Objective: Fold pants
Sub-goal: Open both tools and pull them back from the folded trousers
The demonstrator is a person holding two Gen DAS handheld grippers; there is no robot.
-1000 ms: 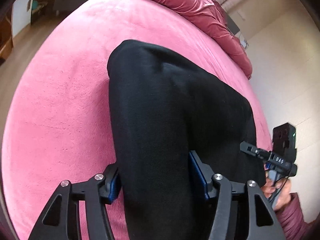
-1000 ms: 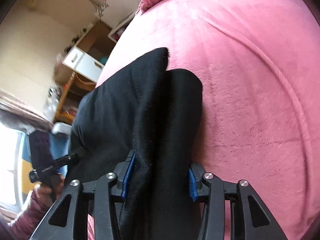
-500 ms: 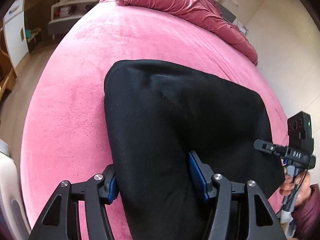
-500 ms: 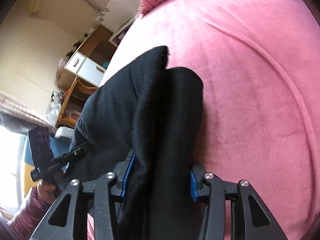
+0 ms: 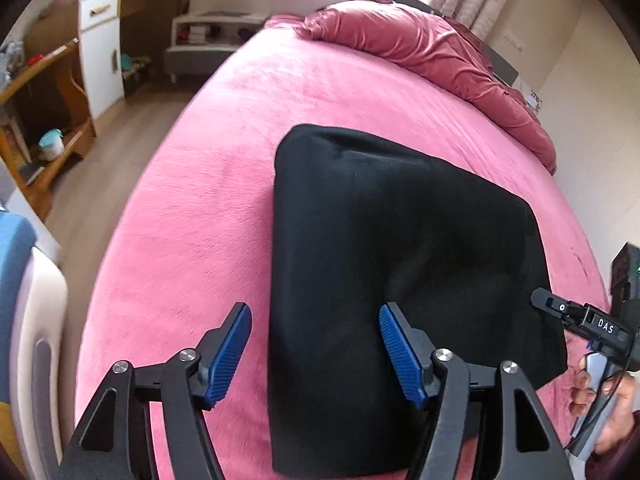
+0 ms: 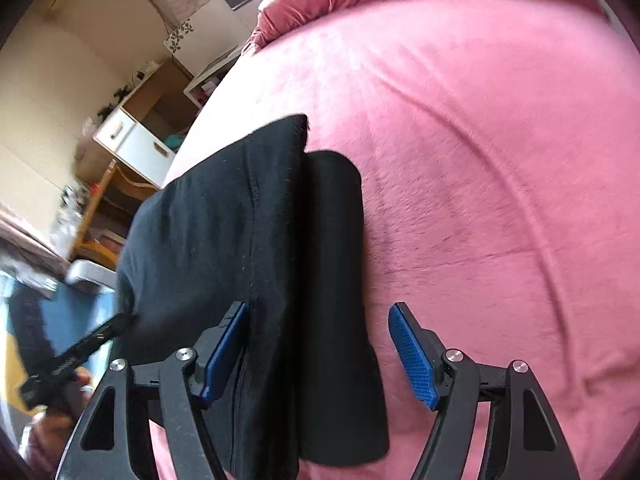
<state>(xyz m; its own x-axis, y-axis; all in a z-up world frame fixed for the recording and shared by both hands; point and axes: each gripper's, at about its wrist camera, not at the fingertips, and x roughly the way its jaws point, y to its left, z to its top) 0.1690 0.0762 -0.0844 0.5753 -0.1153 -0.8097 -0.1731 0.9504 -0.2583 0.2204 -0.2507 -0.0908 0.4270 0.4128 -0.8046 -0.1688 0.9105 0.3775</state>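
Observation:
The black pants (image 5: 384,256) lie folded into a thick block on the pink bed (image 5: 224,184). My left gripper (image 5: 316,350) is open above the block's near left edge, with cloth between the blue pads but not clamped. In the right wrist view the pants (image 6: 256,248) show stacked folded layers. My right gripper (image 6: 320,352) is open, straddling the near end of the fold. The right gripper also shows at the right edge of the left wrist view (image 5: 580,320), and the left gripper at the lower left of the right wrist view (image 6: 80,352).
A crumpled dark pink duvet (image 5: 432,52) lies at the bed's far end. Wooden shelves and a white cabinet (image 5: 100,48) stand on the floor to the left. A blue and white chair (image 5: 24,312) is close at the left. A beige wall is on the right.
Both grippers have opened and let go of the pants. They have lifted and drawn back, and the folded pants now rest flat on the bed.

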